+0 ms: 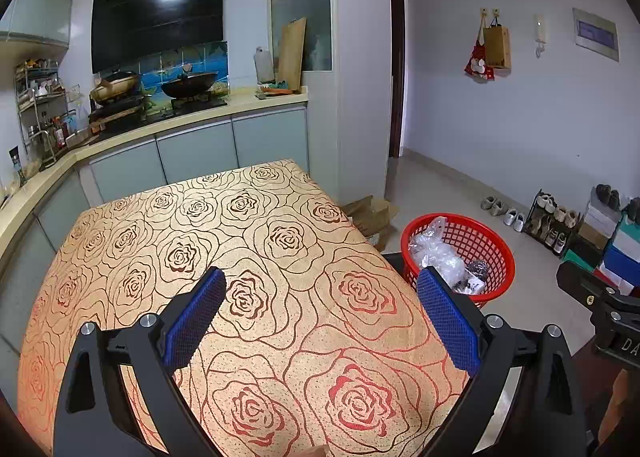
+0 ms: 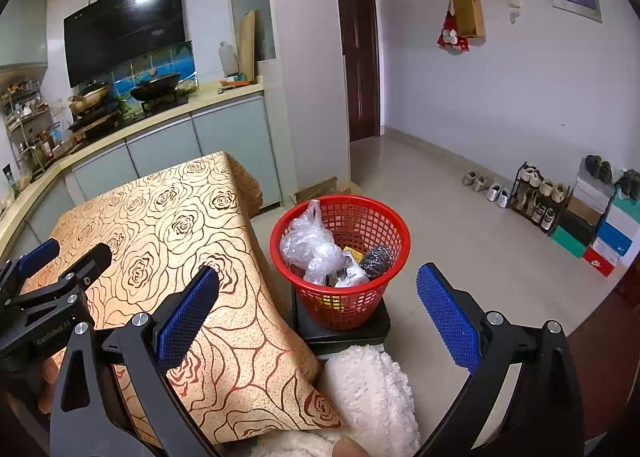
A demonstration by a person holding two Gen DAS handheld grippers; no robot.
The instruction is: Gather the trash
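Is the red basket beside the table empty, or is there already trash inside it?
Not empty. The red basket stands upright and holds a crumpled clear plastic bag, a steel scourer and small wrappers.

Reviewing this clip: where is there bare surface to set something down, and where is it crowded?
The rose-patterned tablecloth shows bare from the left tool to its far edge by the grey cabinets. The tiled floor is bare between the red basket and the shoe rack. Crowded: the basket, with plastic bags and a scourer; the stove counter.
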